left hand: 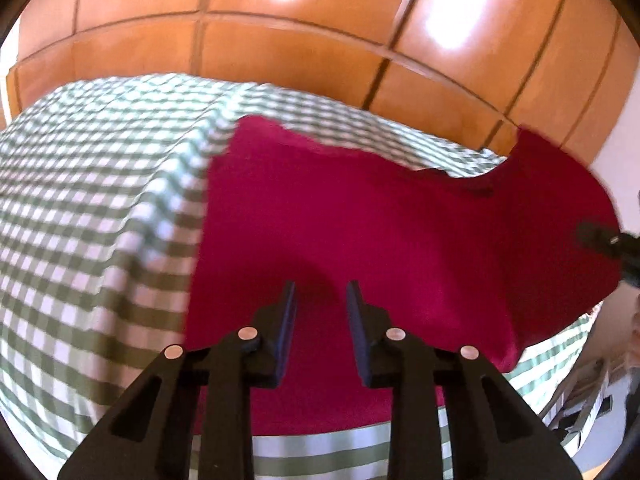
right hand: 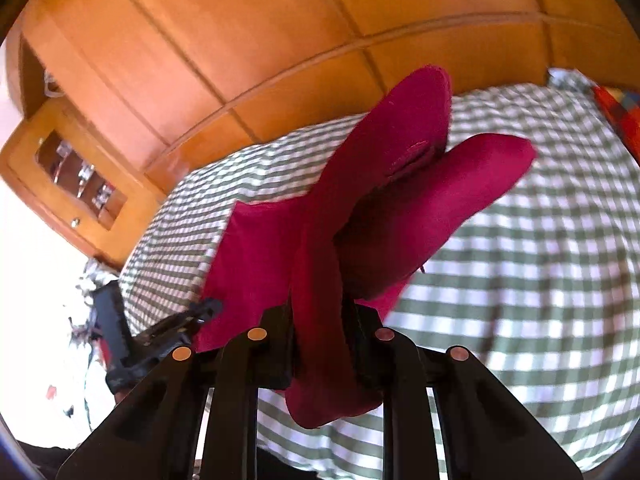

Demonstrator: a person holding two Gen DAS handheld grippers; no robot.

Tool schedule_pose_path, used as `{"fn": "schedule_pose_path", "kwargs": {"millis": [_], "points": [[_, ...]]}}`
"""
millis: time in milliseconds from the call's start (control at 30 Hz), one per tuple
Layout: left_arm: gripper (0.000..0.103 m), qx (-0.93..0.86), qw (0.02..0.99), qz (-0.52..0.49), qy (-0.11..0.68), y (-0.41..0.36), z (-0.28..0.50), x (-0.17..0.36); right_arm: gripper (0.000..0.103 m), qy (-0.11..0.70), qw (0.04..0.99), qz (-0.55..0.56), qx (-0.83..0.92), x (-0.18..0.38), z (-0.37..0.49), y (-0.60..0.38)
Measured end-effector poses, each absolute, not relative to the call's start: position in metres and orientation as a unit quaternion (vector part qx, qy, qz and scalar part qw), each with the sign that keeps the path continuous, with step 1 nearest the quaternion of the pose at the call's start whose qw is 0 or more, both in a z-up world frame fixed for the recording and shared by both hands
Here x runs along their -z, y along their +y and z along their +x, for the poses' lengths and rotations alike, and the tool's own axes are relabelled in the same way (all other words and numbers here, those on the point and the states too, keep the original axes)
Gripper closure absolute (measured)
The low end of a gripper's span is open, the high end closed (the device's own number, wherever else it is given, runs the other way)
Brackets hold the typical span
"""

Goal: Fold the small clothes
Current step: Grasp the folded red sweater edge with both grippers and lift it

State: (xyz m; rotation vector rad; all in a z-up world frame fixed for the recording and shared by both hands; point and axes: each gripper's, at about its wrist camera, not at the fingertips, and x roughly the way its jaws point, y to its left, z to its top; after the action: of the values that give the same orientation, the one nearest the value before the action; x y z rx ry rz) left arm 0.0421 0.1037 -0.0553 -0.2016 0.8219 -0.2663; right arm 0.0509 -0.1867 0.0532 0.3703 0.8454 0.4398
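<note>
Right gripper [right hand: 318, 320] clamps the red garment's [left hand: 360, 232] lifted edge; left gripper [left hand: 321, 292] open, empty, over its flat near part.

Both views are smeared by motion blur, so the checks of the cloth [left hand: 92, 184] run into streaks and the garment [left hand: 360, 232] shows no seams. In the left wrist view the garment's right end is dark and soft-edged; the right gripper [left hand: 608, 240] is cut off at the right edge, its fingers unreadable. In the right wrist view the garment [right hand: 320, 320] hides the inner faces of the fingers [right hand: 280, 344]. The left gripper [right hand: 176, 324] at lower left is blurred; the clutter behind it is overexposed. A colourful item [right hand: 620, 116] is cropped at upper right.
</note>
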Motion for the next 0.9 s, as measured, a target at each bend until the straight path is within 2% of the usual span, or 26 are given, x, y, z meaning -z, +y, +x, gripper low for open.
{"fn": "schedule_pose_path", "kwargs": {"millis": [233, 500, 733, 800, 867, 900], "points": [[0.081, 0.136, 0.892, -0.126, 0.412, 0.118, 0.049, 0.07, 0.086, 0.429, 0.859, 0.114, -0.254, -0.059, 0.067, -0.099], [0.083, 0.149, 0.881, -0.206, 0.399, 0.155, 0.042, 0.063, 0.086, 0.464, 0.836, 0.054, -0.288, -0.035, 0.075, -0.025], [0.073, 0.159, 0.872, -0.256, 0.387, 0.184, 0.04, 0.054, 0.085, 0.463, 0.825, 0.003, -0.324, -0.026, 0.062, 0.005], [0.053, 0.173, 0.86, -0.288, 0.384, 0.19, 0.043, 0.053, 0.061, 0.454, 0.821, 0.01, -0.346, -0.026, 0.059, 0.003], [0.052, 0.178, 0.854, -0.308, 0.38, 0.194, 0.046, 0.049, 0.048, 0.441, 0.814, 0.039, -0.376, -0.03, 0.053, -0.005], [0.05, 0.181, 0.852, -0.31, 0.381, 0.194, 0.049, 0.048, 0.048, 0.433, 0.815, 0.045, -0.383, -0.034, 0.05, -0.01]]}}
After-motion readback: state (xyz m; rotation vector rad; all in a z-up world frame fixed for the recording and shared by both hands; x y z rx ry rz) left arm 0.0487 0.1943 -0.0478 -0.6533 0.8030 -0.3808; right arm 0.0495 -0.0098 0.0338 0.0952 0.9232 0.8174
